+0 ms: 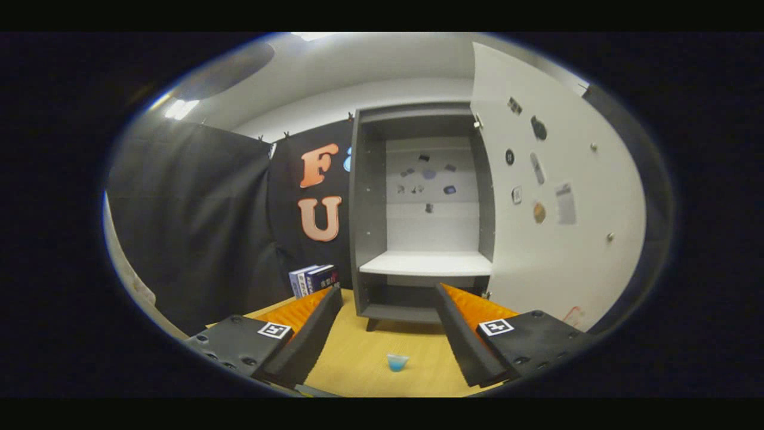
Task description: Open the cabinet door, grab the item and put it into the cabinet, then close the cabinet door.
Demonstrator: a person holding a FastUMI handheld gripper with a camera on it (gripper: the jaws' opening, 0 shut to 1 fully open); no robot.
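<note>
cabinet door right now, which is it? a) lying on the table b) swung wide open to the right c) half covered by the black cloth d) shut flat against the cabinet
b: the cabinet door stands swung out to the right of the cabinet, leaving the white shelf exposed, while the open claw sits short of it with the small blue item on the table between its fingers.

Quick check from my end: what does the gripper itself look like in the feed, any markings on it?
The gripper has two long wedge-shaped fingers, ribbed on their inner faces. Each sits on a dark block with round screw holes, and each block carries a square black-and-white marker tag. No cables are visible.
</note>
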